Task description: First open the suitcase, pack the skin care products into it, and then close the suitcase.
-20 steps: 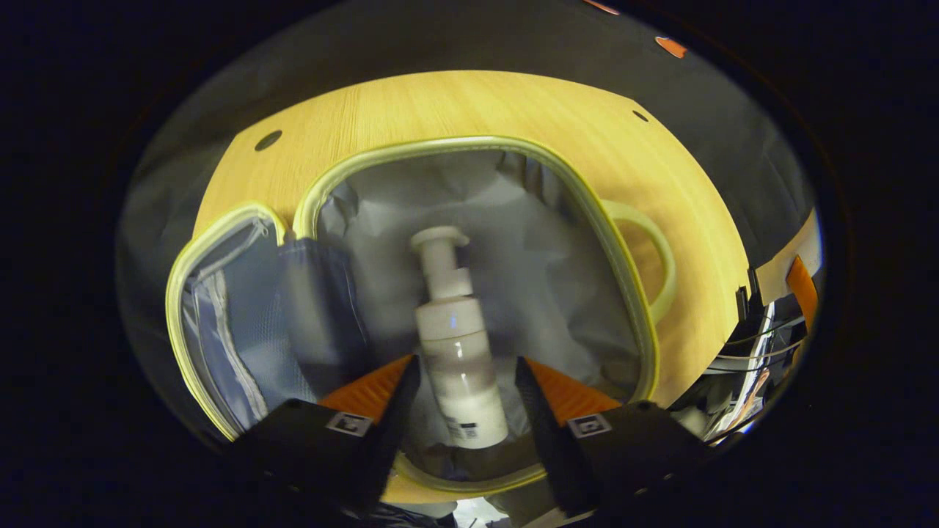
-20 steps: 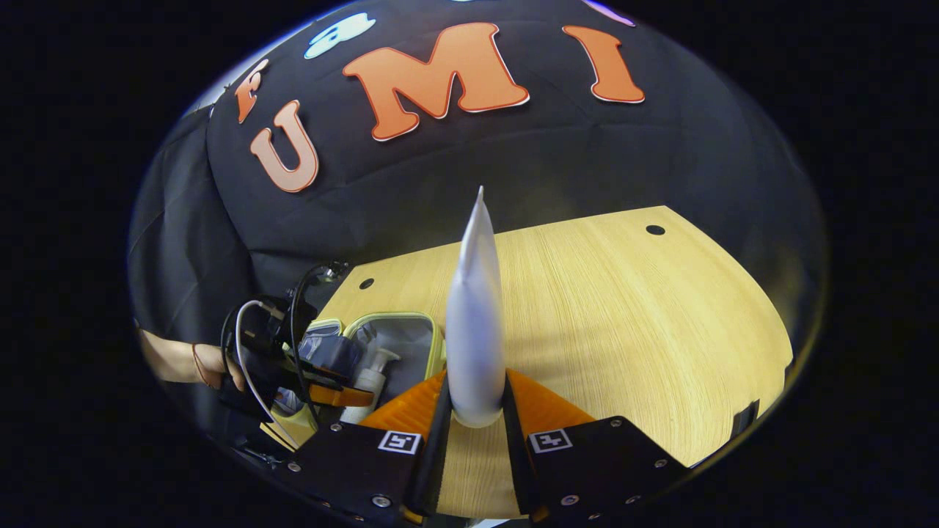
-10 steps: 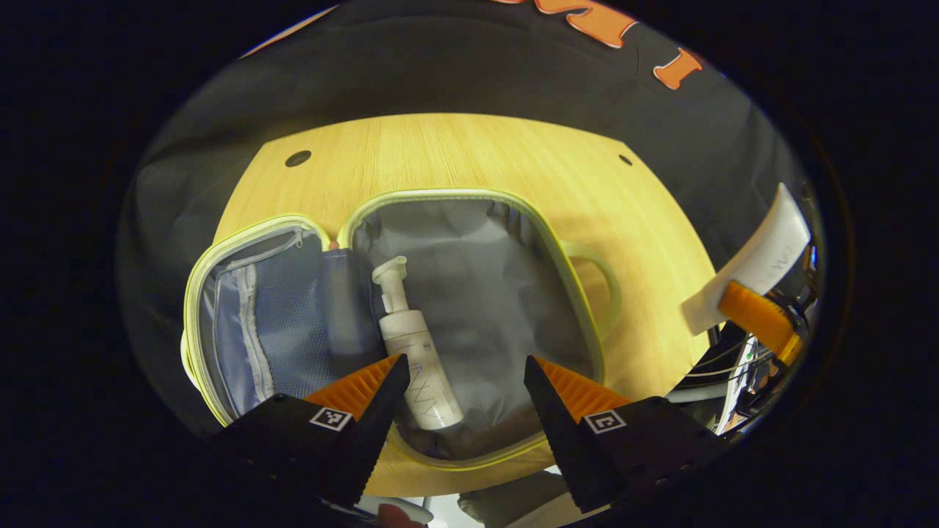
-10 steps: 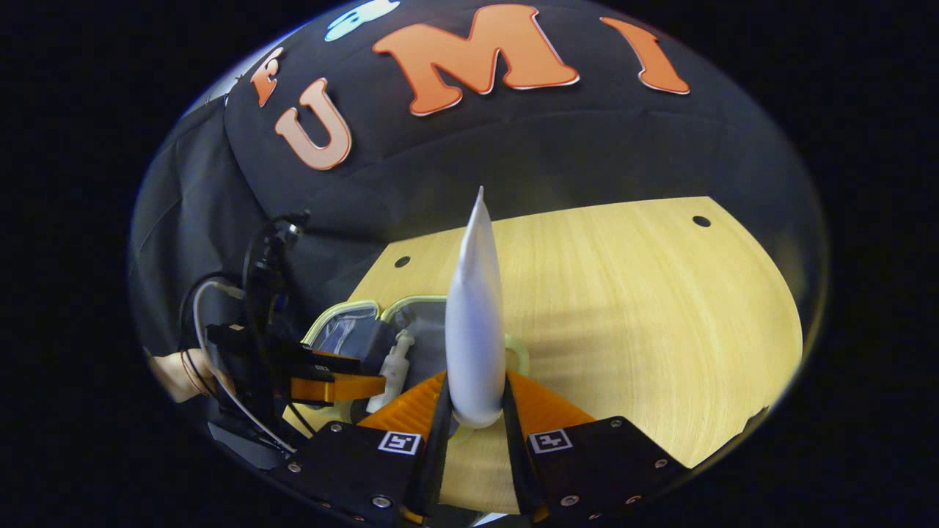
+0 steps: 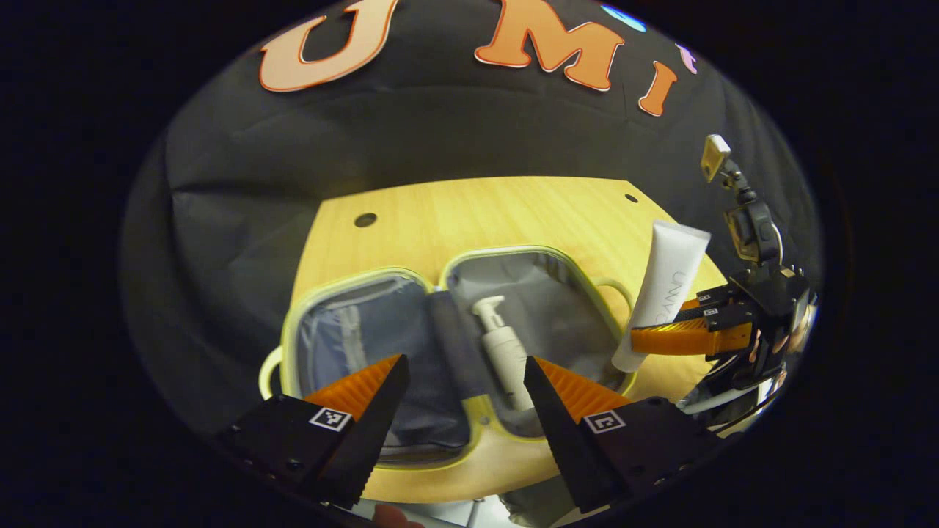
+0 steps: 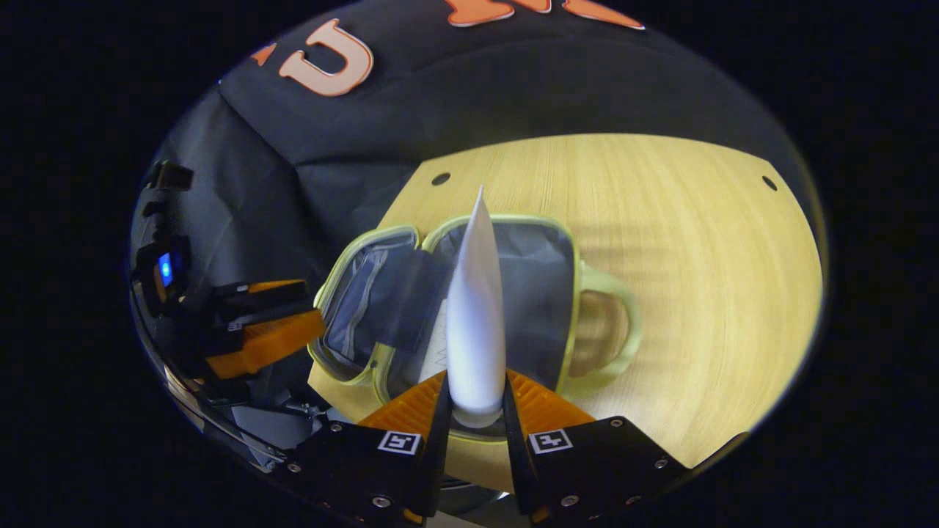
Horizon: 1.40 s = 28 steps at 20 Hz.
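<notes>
Two grippers: left gripper fingers wide, empty; right gripper fingers clamp tube over open suitcase.

- The right gripper has its jaws closed on the base of a white tube, both fingers pressing its sides.
- The tube points forward, its flat crimped end edge-on and tapering to a tip.
- Beneath the tube a suitcase lies open on the bench, grey lining up, its pale green rim and handle towards the right.
- The left gripper sits off to the left, beside the suitcase's open lid half.
</notes>
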Each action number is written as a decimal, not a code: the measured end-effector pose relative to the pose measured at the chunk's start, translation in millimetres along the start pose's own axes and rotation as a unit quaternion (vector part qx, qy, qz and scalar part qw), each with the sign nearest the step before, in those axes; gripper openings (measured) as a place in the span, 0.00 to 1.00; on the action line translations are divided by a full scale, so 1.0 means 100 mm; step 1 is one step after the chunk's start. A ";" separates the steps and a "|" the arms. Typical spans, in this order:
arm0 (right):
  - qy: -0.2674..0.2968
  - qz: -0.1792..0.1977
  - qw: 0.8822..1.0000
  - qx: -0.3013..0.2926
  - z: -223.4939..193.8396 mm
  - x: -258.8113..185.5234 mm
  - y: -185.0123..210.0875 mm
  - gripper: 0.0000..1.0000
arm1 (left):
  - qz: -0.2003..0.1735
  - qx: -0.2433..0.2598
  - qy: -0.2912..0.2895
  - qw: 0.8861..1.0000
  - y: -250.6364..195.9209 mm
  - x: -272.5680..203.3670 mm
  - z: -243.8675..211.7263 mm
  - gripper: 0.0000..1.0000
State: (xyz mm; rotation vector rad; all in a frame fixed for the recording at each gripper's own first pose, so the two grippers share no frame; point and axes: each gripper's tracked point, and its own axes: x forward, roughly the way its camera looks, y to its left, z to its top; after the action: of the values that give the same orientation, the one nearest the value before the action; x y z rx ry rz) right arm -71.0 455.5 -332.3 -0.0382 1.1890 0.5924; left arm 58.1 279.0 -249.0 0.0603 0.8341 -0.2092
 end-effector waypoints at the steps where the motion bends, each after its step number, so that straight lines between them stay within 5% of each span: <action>1: 0.024 -0.001 1.000 0.007 -0.05 0.13 0.01 0.40 | 0.005 0.001 -0.005 1.000 0.08 -0.05 -0.02 0.99; 8: 0.128 -0.041 0.990 0.039 -0.21 0.67 -0.06 0.40 | -0.007 -0.055 0.000 0.998 0.41 -0.09 -0.23 0.99; 17: 0.143 -0.095 0.984 0.050 -0.20 0.87 -0.15 0.40 | -0.001 -0.063 0.009 0.998 0.65 -0.04 -0.30 0.99; 19: 0.132 -0.097 0.985 0.047 -0.12 0.84 -0.13 0.48 | -0.001 -0.064 0.011 0.998 0.68 -0.03 -0.30 0.99; 23: 0.102 -0.107 0.989 0.023 0.04 0.79 -0.09 0.99 | -0.003 -0.070 0.009 0.998 0.74 -0.02 -0.31 0.99; 28: 0.073 -0.100 0.992 0.019 0.15 0.68 0.05 0.96 | 0.017 -0.095 0.010 0.995 1.09 -0.02 -0.44 0.99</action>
State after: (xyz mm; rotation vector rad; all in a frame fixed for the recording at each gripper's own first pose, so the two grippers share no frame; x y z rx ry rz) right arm -44.4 492.9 -384.8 -0.1693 1.3193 0.3960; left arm 47.0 391.5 -279.9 -0.1022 0.8682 -0.0960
